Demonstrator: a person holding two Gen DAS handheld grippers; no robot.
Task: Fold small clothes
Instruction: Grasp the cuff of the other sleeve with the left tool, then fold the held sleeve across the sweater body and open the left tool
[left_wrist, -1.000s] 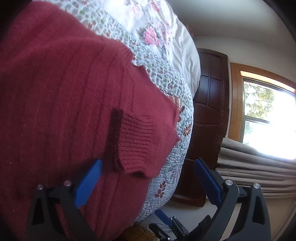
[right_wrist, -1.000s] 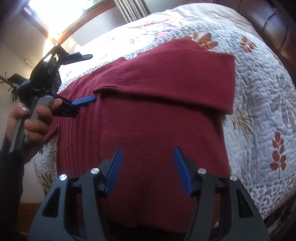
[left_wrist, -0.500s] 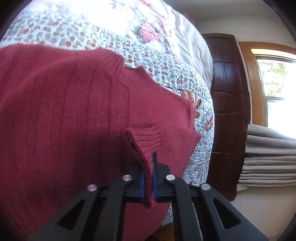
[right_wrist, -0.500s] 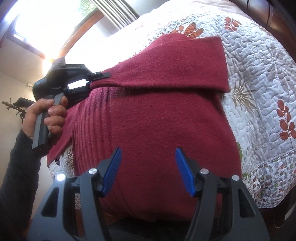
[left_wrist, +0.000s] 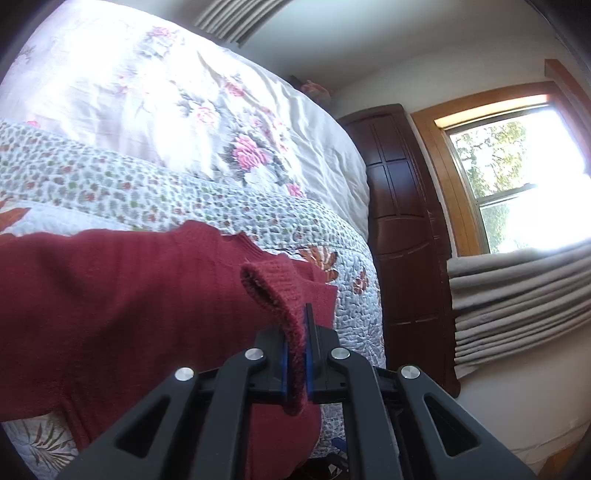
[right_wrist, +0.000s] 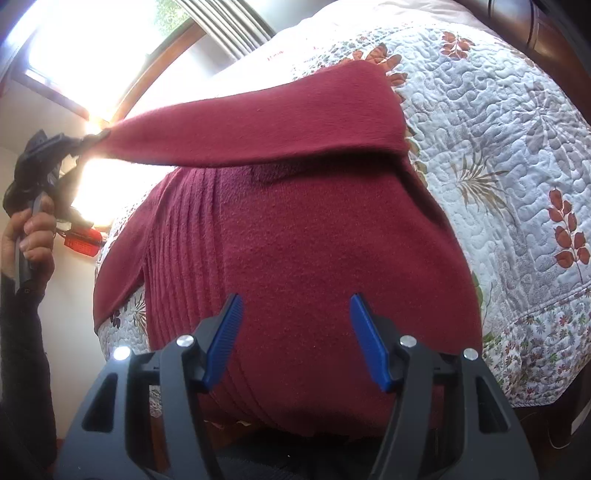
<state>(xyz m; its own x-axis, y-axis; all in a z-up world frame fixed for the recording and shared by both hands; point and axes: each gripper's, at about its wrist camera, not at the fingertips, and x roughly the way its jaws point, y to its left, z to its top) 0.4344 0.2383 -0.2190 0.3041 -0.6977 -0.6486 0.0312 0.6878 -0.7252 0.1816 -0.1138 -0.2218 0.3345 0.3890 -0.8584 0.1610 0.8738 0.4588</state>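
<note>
quilted bedspread (right_wrist: 498, 155), white with red leaf prints, covers the bed. dark red knit sweater (right_wrist: 314, 240) lies spread on it, one sleeve (right_wrist: 258, 125) drawn across the far part of the body toward the left. left gripper (left_wrist: 295, 354): jaws closed on the ribbed cuff (left_wrist: 280, 291). right gripper (right_wrist: 295, 332): jaws apart, hovering over the near hem, gripping nothing.

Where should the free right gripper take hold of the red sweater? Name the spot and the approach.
Grip the sweater's bottom hem, the edge nearest the right gripper, coming in low from the bed's near side. Its jaws stand open just above that fabric, and the left gripper already pinches the cuff, sleeve lifted.
</note>
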